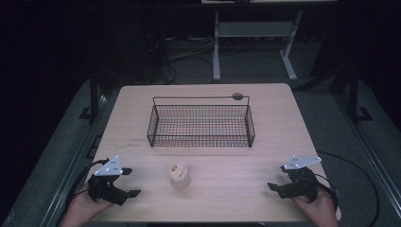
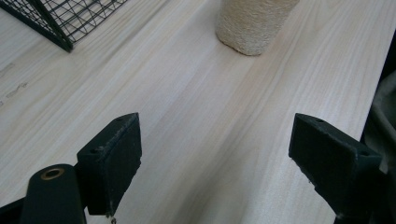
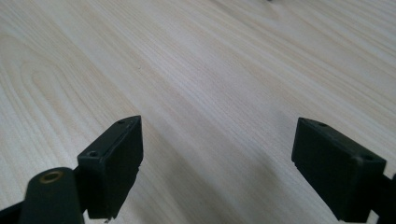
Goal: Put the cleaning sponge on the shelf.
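Note:
A pale, rough-textured cylinder-like object (image 1: 179, 174) stands upright on the wooden table (image 1: 227, 189), near the front middle; its lower part (image 2: 254, 23) rises ahead of my left jaws. A black wire basket (image 1: 201, 124) sits behind it at the table's centre, one corner (image 2: 60, 21) showing in the left gripper view. My left gripper (image 1: 131, 182) is at the front left, open, nothing between its jaws (image 2: 217, 158). My right gripper (image 1: 276, 178) is at the front right, open over bare wood (image 3: 217, 158).
A small dark round disc (image 1: 237, 96) lies on the table at the basket's far right corner. Cables trail off both grippers over the table's sides. White table legs (image 1: 216, 47) stand on the floor beyond the far edge.

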